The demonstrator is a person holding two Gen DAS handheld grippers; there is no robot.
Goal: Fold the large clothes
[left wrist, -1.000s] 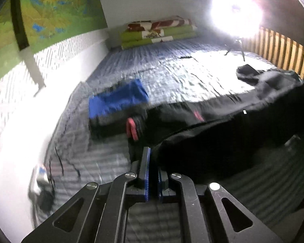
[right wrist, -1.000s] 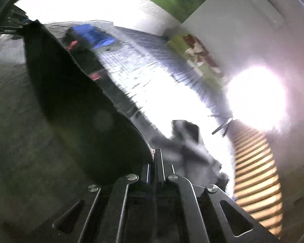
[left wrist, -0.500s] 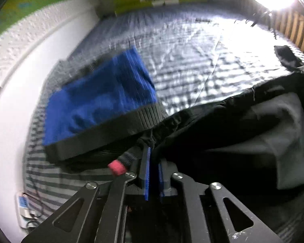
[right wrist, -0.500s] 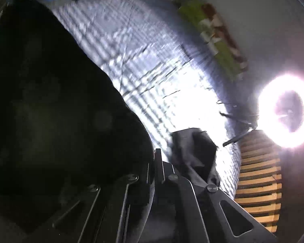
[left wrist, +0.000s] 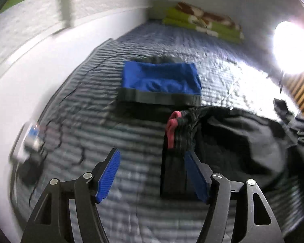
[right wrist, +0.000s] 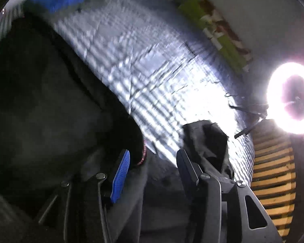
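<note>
I am letting go of the dark garment (left wrist: 243, 139) after one fold.
Left gripper (left wrist: 152, 170) and right gripper (right wrist: 152, 168) are both opening, holding nothing; it is lying bunched near me on the bed (left wrist: 223, 66), behind it a folded blue garment (left wrist: 160, 79); more folding is remaining.

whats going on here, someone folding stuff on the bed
A person with a claw in each hand is folding a large black garment on a grey striped bedspread. Both the left claw and the right claw are opening, pads off the cloth. A folded blue garment with a dark ribbed hem lies just beyond.
</note>
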